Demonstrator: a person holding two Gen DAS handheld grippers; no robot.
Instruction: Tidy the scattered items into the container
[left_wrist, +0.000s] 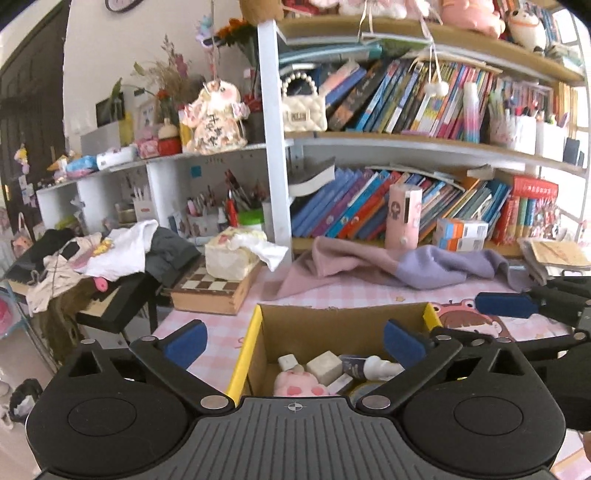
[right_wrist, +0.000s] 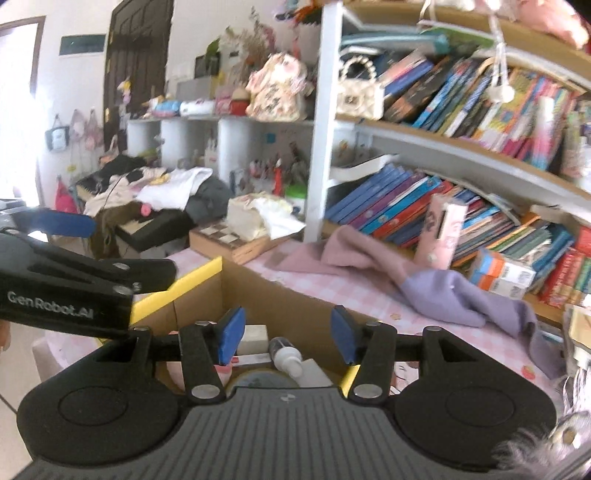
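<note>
An open cardboard box (left_wrist: 332, 323) with yellow flap edges stands on the pink checked tabletop, right below both grippers. Inside it lie a pink plush toy (left_wrist: 300, 383), a white cube (left_wrist: 325, 363), a small bottle with a white cap (left_wrist: 371, 366) and a tape roll (left_wrist: 364, 389). My left gripper (left_wrist: 295, 343) hangs over the box, open wide, with nothing between its blue pads. My right gripper (right_wrist: 287, 336) hovers over the same box (right_wrist: 277, 299), partly open and empty; the bottle (right_wrist: 287, 355) and a white block (right_wrist: 254, 336) show beneath it. Each gripper's blue pad (left_wrist: 506, 304) appears in the other's view.
A pink and purple cloth (left_wrist: 406, 266) lies crumpled behind the box. A chessboard case (left_wrist: 210, 290) with a tissue pack (left_wrist: 231, 258) sits at the back left, next to a heap of clothes (left_wrist: 110, 251). Crowded bookshelves (left_wrist: 406, 206) line the back.
</note>
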